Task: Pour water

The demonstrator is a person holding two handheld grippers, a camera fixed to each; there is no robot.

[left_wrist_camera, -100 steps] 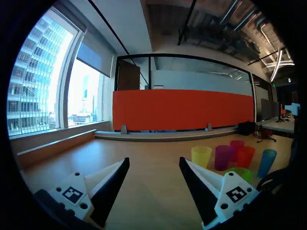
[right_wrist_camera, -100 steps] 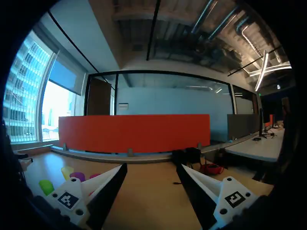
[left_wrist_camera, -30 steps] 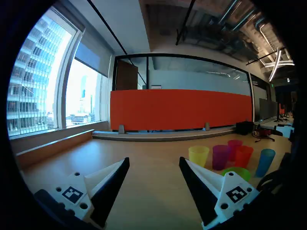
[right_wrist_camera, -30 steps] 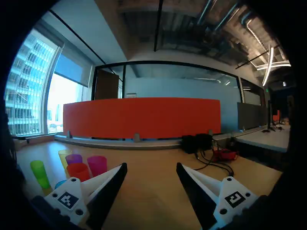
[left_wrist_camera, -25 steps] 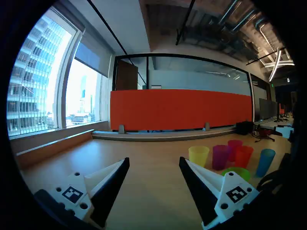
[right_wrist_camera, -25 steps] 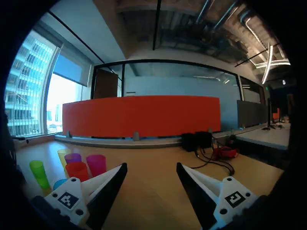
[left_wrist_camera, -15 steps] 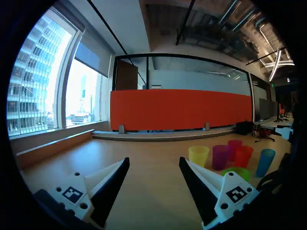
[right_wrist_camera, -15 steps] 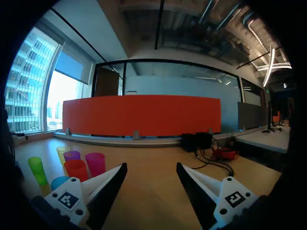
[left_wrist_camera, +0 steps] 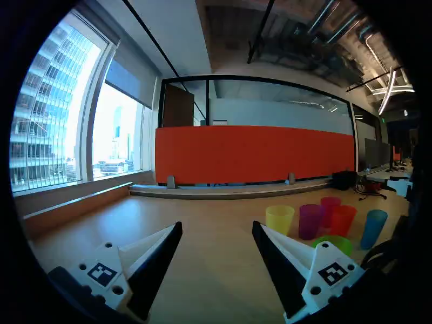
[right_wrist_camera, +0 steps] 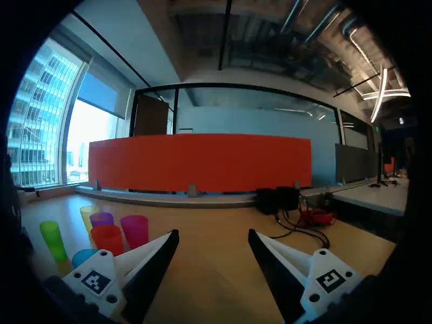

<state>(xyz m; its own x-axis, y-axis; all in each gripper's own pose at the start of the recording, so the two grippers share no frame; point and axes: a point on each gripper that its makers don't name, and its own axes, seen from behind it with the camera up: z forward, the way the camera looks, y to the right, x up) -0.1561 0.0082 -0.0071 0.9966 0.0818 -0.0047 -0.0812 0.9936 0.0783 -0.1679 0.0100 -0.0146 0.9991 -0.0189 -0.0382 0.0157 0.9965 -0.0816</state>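
The coloured cups [left_wrist_camera: 309,220] stand clustered on the wooden table [left_wrist_camera: 216,259], at three o'clock from your left gripper [left_wrist_camera: 216,227] and nine o'clock from your right gripper [right_wrist_camera: 213,233]. Both grippers' fingers are spread apart, holding nothing. Each gripper's nearer finger partly covers the closest cups. A black bag [right_wrist_camera: 278,198] sits at two o'clock, and an orange partition [right_wrist_camera: 200,162] at twelve.

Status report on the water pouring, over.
Left tongs open, right tongs open, both empty. Six coloured cups clustered on table, untouched. Nothing seen blocking them.
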